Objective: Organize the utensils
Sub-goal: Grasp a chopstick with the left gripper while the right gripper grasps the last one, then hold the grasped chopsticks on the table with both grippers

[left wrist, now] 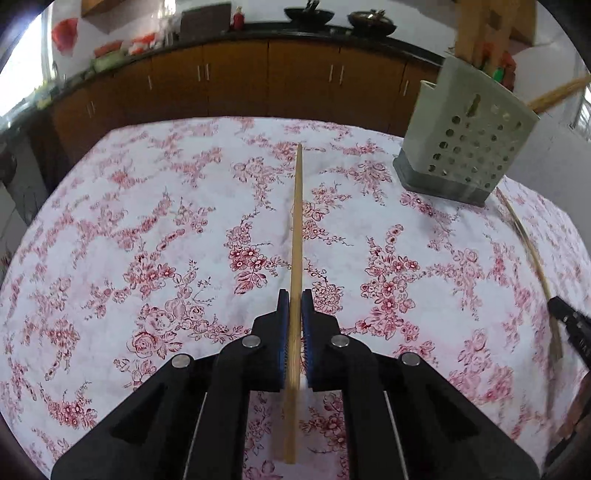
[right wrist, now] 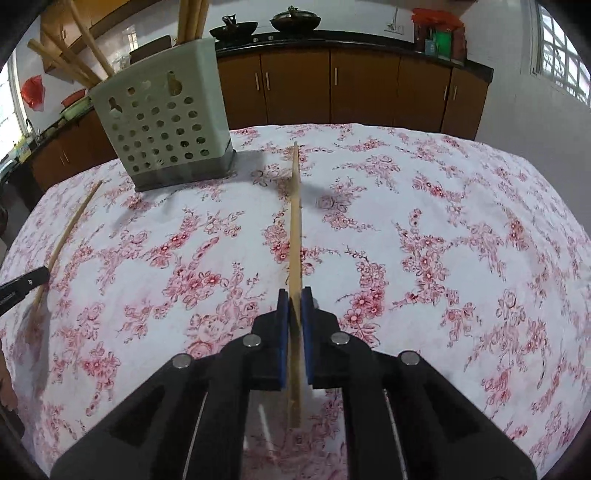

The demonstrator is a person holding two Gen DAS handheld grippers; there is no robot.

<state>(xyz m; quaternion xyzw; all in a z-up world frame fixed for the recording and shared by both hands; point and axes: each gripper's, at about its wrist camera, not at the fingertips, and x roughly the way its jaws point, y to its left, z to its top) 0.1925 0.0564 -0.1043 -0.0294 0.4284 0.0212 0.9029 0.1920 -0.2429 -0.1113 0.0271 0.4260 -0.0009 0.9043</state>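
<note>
My left gripper [left wrist: 294, 303] is shut on a long bamboo chopstick [left wrist: 297, 229] that points away from me over the floral tablecloth. My right gripper [right wrist: 294, 301] is shut on a second bamboo chopstick [right wrist: 295, 221], also pointing forward. The pale green perforated utensil holder [left wrist: 469, 147] stands at the right in the left wrist view and the same holder [right wrist: 162, 122] stands at the upper left in the right wrist view, with several wooden utensils in it. Each view shows the other gripper's tip and its chopstick at the edge: right gripper tip [left wrist: 569, 321], left gripper tip [right wrist: 26, 286].
The table carries a white cloth with red flowers [left wrist: 166, 240]. Behind it runs a row of brown cabinets [right wrist: 332, 88] under a dark counter with two black woks [right wrist: 295, 20]. The table's far edge lies just past the holder.
</note>
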